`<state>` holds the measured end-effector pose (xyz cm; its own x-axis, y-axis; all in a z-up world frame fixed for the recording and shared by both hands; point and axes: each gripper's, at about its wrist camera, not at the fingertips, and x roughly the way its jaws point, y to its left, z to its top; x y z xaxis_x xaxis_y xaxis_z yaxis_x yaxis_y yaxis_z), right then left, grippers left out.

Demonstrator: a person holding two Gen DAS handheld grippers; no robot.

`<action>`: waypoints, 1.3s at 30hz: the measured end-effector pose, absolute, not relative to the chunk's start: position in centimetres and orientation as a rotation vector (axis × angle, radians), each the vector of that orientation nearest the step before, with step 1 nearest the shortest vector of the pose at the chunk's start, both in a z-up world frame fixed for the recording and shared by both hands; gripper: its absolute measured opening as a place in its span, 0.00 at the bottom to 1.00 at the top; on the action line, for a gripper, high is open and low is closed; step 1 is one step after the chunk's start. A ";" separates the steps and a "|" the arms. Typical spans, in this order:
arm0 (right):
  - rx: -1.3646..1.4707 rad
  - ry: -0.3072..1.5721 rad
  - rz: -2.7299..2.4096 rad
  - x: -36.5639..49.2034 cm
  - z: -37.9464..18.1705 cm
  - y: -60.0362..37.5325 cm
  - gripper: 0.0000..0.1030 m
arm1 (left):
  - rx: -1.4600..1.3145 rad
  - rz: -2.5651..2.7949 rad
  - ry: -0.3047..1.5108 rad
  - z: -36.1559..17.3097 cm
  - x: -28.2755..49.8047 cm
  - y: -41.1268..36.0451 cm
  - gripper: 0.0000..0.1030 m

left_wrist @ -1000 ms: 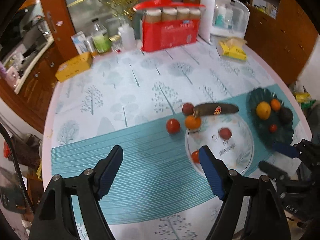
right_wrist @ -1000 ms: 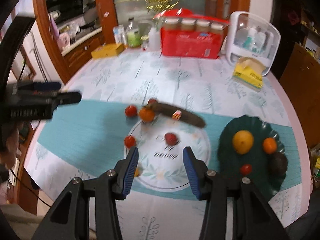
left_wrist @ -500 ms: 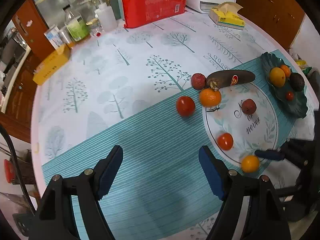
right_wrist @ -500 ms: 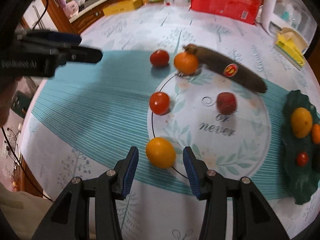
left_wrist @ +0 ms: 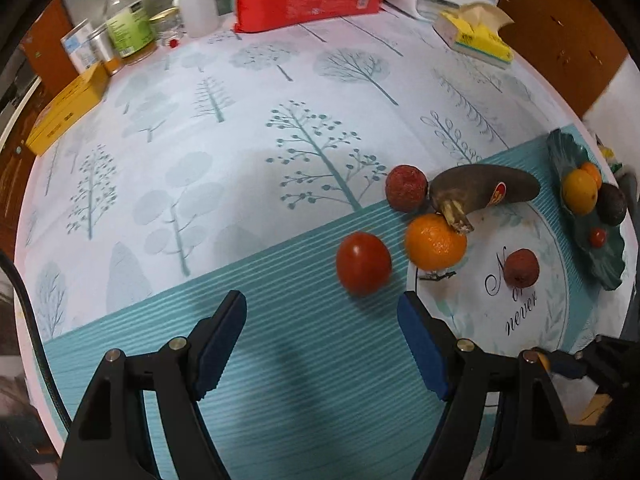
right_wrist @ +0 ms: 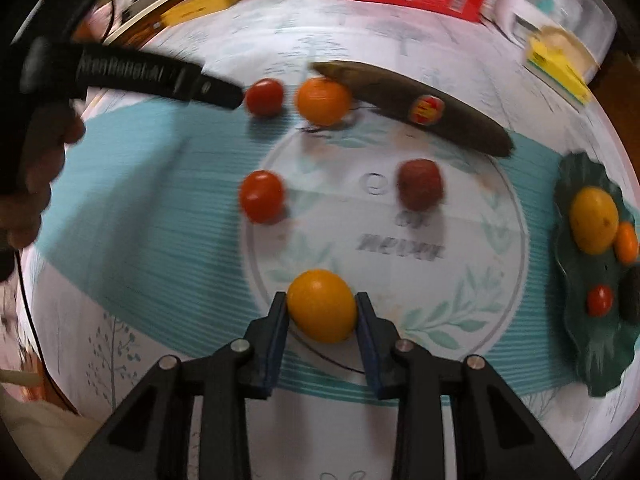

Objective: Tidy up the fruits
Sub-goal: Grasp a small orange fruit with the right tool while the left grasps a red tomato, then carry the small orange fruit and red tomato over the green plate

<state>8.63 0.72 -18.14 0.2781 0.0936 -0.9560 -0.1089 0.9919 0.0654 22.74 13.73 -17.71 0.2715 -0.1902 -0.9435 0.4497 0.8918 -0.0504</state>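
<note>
**Orange gripped, dish to the right**

Right claw just closed, pinching yellow-orange fruit on counter. Green dish lies well right of that fruit. Left claw spread, empty, farther from dish, red tomato just ahead.

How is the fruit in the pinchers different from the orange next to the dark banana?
The yellow-orange fruit is smooth and yellower; the orange is deeper orange. The right gripper, just closed, pinches the first; the orange lies free against the banana. The first is nearest the camera, the orange farther back. Both are round.
</note>
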 end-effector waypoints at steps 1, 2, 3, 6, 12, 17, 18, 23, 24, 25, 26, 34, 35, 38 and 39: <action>0.007 1.284 0.125 8.8 -18.1 0.2 0.32 | 0.254 -0.438 1.224 -17.9 22.8 13.4 0.75; 0.021 1.286 0.117 8.8 -18.0 -0.2 0.32 | 0.259 -0.439 1.223 -18.1 23.0 13.1 0.74; 0.030 1.286 0.108 8.6 -17.9 -0.6 0.32 | 0.261 -0.437 1.224 -18.2 23.1 12.9 0.72; 0.043 1.288 0.085 8.6 -17.8 -1.2 0.32 | 0.256 -0.431 1.228 -18.5 23.7 12.6 0.67; 0.089 1.288 0.064 9.2 -17.7 -1.8 0.32 | 0.278 -0.443 1.203 -18.6 24.0 12.0 0.67; 0.111 1.279 0.052 9.8 -17.9 -2.0 0.32 | 0.350 -0.440 1.195 -19.2 23.8 10.9 0.56; 0.115 1.275 0.048 9.8 -17.7 -2.1 0.32 | 0.361 -0.443 1.198 -19.3 23.8 10.7 0.50; 0.098 1.240 0.032 9.1 -16.2 -2.5 0.32 | 0.390 -0.456 1.189 -19.5 23.1 10.1 0.31; 0.096 1.233 0.027 8.9 -15.9 -2.5 0.32 | 0.399 -0.455 1.182 -19.5 22.9 10.0 0.31; 0.097 1.228 0.024 8.7 -15.7 -2.6 0.32 | 0.404 -0.455 1.180 -19.5 22.8 10.0 0.31; 0.101 1.225 0.021 8.5 -15.5 -2.7 0.32 | 0.411 -0.454 1.180 -19.4 22.6 10.0 0.30; 0.080 1.171 0.011 6.9 -12.9 -2.7 0.31 | 0.504 -0.451 1.215 -17.6 20.1 12.0 0.30; 0.073 1.162 0.009 6.7 -12.5 -2.7 0.31 | 0.515 -0.456 1.211 -17.1 19.7 12.1 0.30; 0.067 1.128 0.000 5.8 -11.2 -3.1 0.31 | 0.526 -0.478 1.204 -14.8 18.1 12.3 0.30; 0.071 1.117 -0.005 5.4 -10.8 -3.3 0.31 | 0.531 -0.494 1.188 -13.8 17.4 12.1 0.30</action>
<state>5.43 -3.30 -10.76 0.4383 0.0318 -0.8983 0.0393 0.9977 0.0545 17.43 12.05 -13.79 0.2979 -0.0818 -0.9511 0.6170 0.7767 0.1265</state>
